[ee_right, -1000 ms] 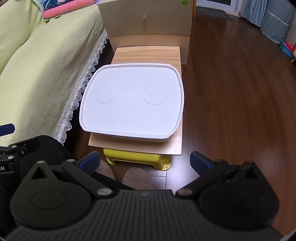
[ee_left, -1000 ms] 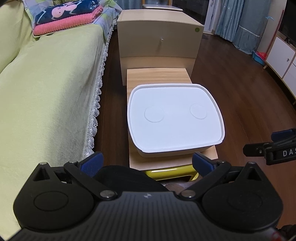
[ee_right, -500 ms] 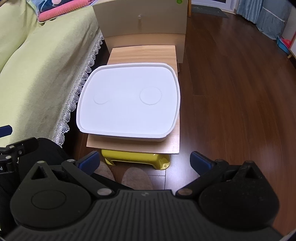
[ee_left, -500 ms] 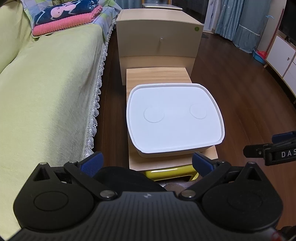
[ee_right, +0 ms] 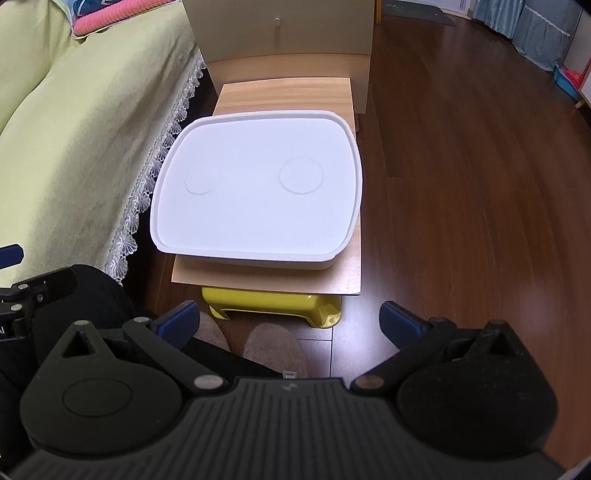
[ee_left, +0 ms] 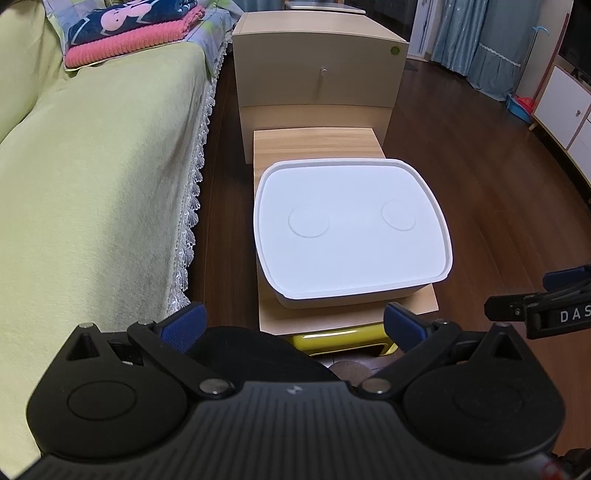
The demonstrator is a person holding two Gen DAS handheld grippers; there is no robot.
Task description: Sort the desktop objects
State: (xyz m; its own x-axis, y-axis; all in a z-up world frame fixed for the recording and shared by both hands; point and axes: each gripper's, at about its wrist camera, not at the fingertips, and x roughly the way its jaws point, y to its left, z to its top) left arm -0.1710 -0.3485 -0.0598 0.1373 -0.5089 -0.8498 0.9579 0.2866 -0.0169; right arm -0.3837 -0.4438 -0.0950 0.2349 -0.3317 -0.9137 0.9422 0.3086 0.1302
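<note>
Box lid (ee_left: pixel 351 229) matt white plastic; tabletop (ee_left: pixel 314 142) smooth wood grain; stool (ee_right: pixel 273 302) glossy yellow plastic; floor (ee_right: pixel 461 184) shiny wood.

A sofa (ee_left: pixel 92 177) under a pale green cover with a white lace hem (ee_left: pixel 192 206) runs along the left. At its far end lies a folded stack: a pink knitted blanket (ee_left: pixel 125 46) with a navy printed cloth (ee_left: pixel 129 18) on top. A beige cabinet (ee_left: pixel 317 62) with a small knob and a green round sticker (ee_left: pixel 395 50) stands on the dark wooden floor (ee_right: pixel 472 192). Blue curtains (ee_left: pixel 476 40) hang at the far right, beside a white cupboard (ee_left: pixel 561 107). A yellow plastic stool (ee_right: pixel 273 301) stands near two feet in beige slippers (ee_right: pixel 273 349).
</note>
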